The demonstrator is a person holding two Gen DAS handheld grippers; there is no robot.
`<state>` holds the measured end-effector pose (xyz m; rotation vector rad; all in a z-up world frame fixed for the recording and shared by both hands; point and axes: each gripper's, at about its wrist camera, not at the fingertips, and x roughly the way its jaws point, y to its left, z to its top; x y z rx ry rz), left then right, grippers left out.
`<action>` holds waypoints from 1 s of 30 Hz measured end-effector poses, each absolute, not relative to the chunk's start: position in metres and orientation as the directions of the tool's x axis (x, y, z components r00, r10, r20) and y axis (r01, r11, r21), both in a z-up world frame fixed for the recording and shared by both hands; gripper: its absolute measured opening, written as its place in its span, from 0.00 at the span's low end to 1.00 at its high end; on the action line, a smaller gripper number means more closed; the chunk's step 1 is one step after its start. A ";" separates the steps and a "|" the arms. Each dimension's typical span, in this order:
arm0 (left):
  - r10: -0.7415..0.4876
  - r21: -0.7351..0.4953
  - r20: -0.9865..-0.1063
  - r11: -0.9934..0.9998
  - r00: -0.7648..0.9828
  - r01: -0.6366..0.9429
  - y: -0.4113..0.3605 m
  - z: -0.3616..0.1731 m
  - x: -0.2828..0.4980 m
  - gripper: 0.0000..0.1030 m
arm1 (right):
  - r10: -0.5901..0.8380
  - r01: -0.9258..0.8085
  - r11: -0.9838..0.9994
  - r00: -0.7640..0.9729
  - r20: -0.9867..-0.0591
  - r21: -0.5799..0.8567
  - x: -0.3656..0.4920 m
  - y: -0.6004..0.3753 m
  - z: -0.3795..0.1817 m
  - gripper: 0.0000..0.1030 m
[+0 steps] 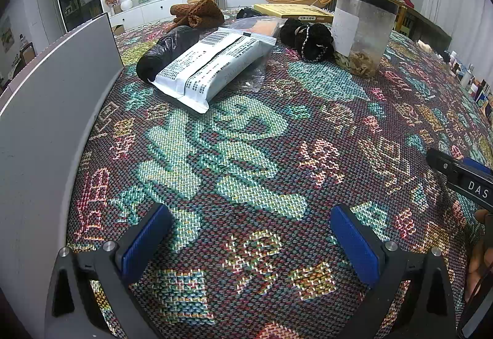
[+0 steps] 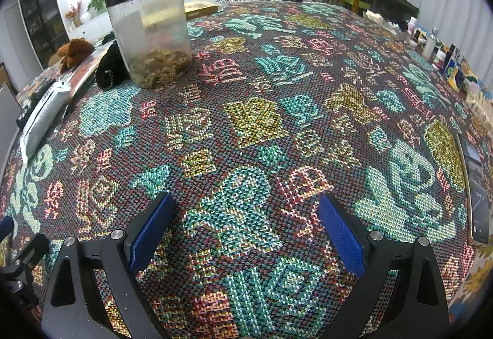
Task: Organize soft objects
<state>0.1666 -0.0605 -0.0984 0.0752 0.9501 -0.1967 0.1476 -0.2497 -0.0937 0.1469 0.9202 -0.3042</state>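
A brown knitted item (image 1: 198,12) lies at the far side of the patterned tablecloth (image 1: 246,135), also seen in the right wrist view (image 2: 74,51). A black fuzzy item with a chain (image 1: 308,35) sits beside the clear jar (image 1: 362,28). A white soft packet (image 1: 209,65) lies over a black plastic roll (image 1: 163,49). My left gripper (image 1: 251,215) is open above bare cloth, well short of these. My right gripper (image 2: 246,206) is open too, over bare cloth, with the jar (image 2: 151,31) far ahead on the left.
A grey-white bin wall (image 1: 46,111) stands along the left. A yellow box (image 1: 295,12) lies at the back. A phone (image 2: 476,188) rests at the right edge, and several small bottles (image 2: 437,49) line the far right. The other gripper's body (image 1: 462,175) shows at right.
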 end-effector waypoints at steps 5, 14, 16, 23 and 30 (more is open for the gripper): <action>-0.134 -0.022 -0.814 0.980 0.565 0.200 -0.060 -0.098 0.167 1.00 | -0.196 0.320 0.947 0.567 -0.800 -0.005 0.148 -0.250 -0.094 0.94; -0.133 -0.021 -0.814 0.980 0.565 0.200 -0.060 -0.098 0.166 1.00 | -0.196 0.320 0.947 0.567 -0.800 -0.005 0.148 -0.250 -0.094 0.94; -0.133 -0.021 -0.814 0.980 0.565 0.200 -0.060 -0.098 0.166 1.00 | -0.196 0.321 0.947 0.567 -0.800 -0.005 0.148 -0.250 -0.094 0.94; -0.175 -0.084 -0.810 0.979 0.559 0.185 -0.054 -0.070 0.206 1.00 | -0.196 0.321 0.947 0.567 -0.800 -0.005 0.148 -0.250 -0.094 0.94; -0.194 -0.026 -0.833 0.949 0.519 0.313 -0.064 -0.052 0.304 1.00 | -0.196 0.321 0.947 0.567 -0.800 -0.005 0.148 -0.250 -0.094 0.94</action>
